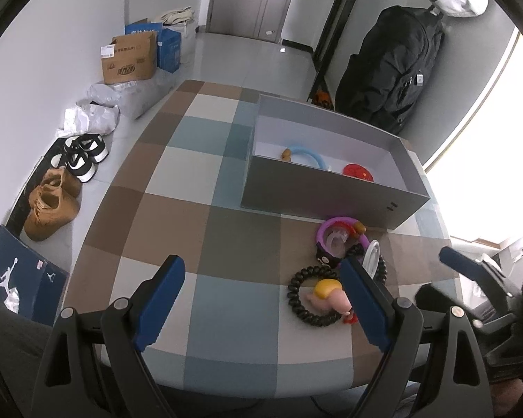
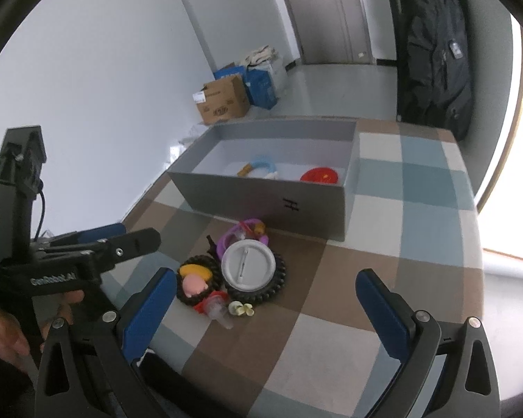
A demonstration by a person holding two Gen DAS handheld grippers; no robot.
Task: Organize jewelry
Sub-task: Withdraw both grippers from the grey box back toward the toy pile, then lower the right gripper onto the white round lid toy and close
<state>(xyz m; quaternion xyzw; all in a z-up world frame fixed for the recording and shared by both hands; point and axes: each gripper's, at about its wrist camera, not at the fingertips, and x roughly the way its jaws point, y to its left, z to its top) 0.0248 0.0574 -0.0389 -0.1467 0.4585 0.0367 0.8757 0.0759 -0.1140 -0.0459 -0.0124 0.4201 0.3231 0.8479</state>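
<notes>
- Both grippers hang above the checked tablecloth (image 2: pixel 331 341) with nothing between their blue pads; the left gripper (image 1: pixel 261 299) and the right gripper (image 2: pixel 265 310) each stand with fingers spread wide.
- The step in hand looks like reaching for one piece of the heap; best to pick an outer piece, come down straight over it, and close only once the pads straddle it, so the neighbours are not dragged.
- The jewelry pile (image 2: pixel 233 271) lies on the cloth just in front of the grey box (image 2: pixel 261 198).
- In it: two black coil bands, one (image 1: pixel 312 296) ringing a pink and yellow charm, a white round badge (image 2: pixel 247 264), a purple ring (image 1: pixel 341 233).
- The box already holds a blue ring (image 1: pixel 308 155) and a red disc (image 1: pixel 358 171).
</notes>
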